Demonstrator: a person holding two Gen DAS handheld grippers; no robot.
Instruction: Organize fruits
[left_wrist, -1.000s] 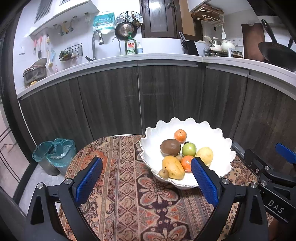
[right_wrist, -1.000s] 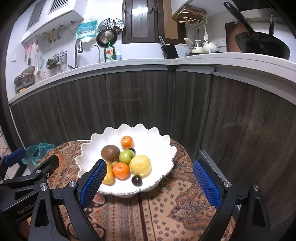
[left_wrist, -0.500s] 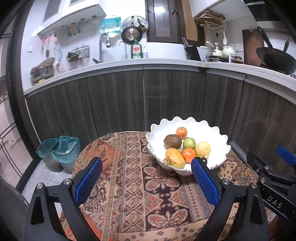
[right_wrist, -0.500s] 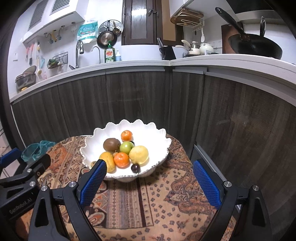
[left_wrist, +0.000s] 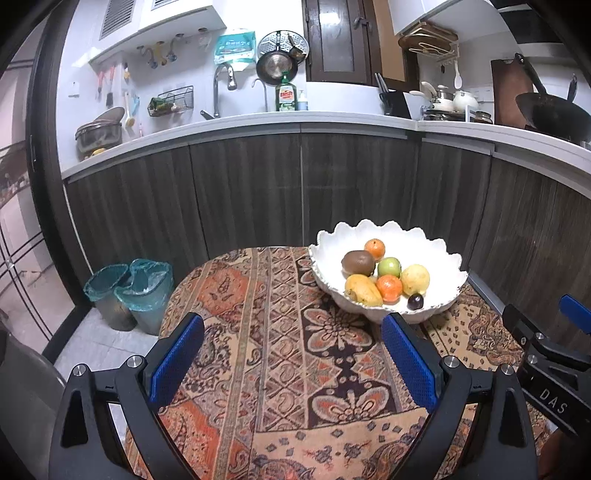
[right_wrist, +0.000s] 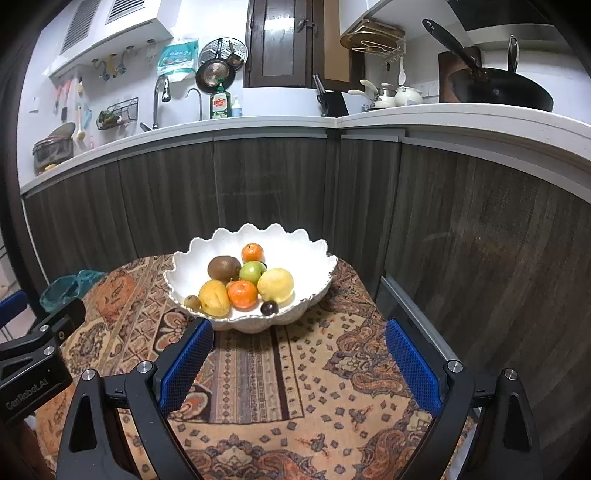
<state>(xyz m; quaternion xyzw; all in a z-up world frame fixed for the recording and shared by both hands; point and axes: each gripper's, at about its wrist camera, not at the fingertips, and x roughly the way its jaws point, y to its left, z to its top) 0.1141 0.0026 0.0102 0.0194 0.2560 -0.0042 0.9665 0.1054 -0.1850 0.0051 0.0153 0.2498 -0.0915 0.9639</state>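
Note:
A white scalloped bowl (left_wrist: 439, 254) stands at the far right of a small table with a patterned cloth (left_wrist: 280, 332); it also shows in the right wrist view (right_wrist: 306, 251). In it lie a kiwi (right_wrist: 223, 267), a green apple (right_wrist: 252, 271), two oranges (right_wrist: 242, 293), a mango (right_wrist: 213, 297), a yellow fruit (right_wrist: 276, 285) and a dark plum (right_wrist: 269, 307). My left gripper (left_wrist: 291, 354) is open and empty, well short of the bowl. My right gripper (right_wrist: 299, 354) is open and empty, just in front of the bowl.
Dark wood cabinets (left_wrist: 258, 192) under a white counter (left_wrist: 258, 122) curve behind the table. Two bins with teal liners (left_wrist: 133, 291) stand on the floor at the left. A wok (right_wrist: 498, 92) sits on the counter at the right.
Both grippers have drawn back from the bowl, which now looks smaller and farther. More of the cloth shows in front. The fruits have not moved.

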